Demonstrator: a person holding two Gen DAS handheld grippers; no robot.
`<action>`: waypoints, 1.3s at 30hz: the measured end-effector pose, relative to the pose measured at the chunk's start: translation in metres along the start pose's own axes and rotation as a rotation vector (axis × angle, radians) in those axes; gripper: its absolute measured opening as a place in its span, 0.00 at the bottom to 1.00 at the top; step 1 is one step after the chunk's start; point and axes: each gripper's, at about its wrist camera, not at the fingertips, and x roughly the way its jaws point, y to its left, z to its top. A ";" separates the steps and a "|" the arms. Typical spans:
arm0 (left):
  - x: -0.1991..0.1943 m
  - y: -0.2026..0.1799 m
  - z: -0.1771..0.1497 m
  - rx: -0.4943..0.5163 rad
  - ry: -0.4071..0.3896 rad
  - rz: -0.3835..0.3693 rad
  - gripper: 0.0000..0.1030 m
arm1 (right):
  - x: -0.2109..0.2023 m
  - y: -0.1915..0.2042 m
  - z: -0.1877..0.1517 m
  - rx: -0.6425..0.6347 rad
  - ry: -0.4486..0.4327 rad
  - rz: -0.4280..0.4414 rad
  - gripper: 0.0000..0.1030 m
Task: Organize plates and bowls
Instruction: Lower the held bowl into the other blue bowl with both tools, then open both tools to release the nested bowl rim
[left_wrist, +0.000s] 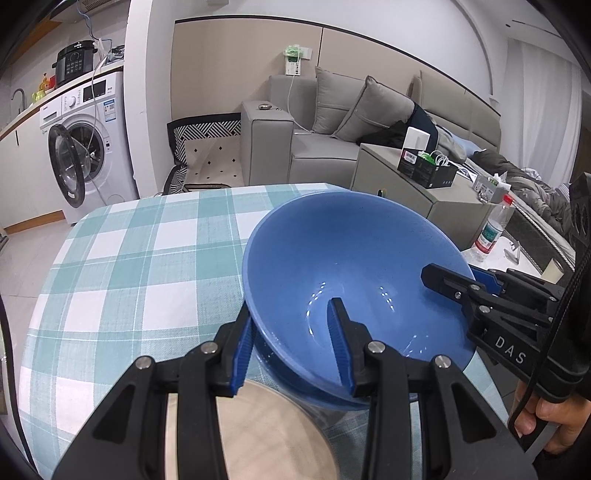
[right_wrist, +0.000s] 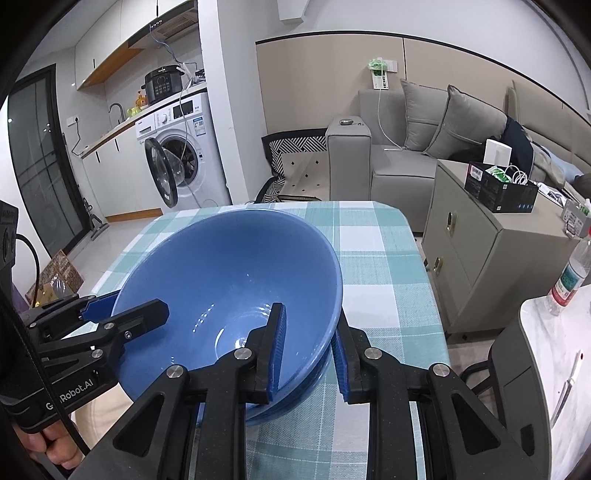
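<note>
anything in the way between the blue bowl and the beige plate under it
Nothing visible. The blue bowl, gripped at opposite rims by the left tool and right tool, hangs just above the beige plate, with only checked tablecloth around.

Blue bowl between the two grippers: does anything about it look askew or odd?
Yes. The round blue bowl is tilted, not level, above the checked teal and white tablecloth. The left gripper and the right gripper each clamp its rim, one finger inside and one outside. No spill or crack shows.
</note>
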 end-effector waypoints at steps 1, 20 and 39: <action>0.001 0.001 0.000 0.000 0.001 0.002 0.36 | 0.001 0.001 0.000 -0.006 0.002 -0.003 0.23; 0.016 0.004 -0.012 0.011 0.037 0.034 0.36 | 0.014 0.010 -0.012 -0.053 0.023 -0.047 0.24; 0.024 0.004 -0.017 0.033 0.054 0.071 0.36 | 0.022 0.024 -0.022 -0.113 0.037 -0.095 0.31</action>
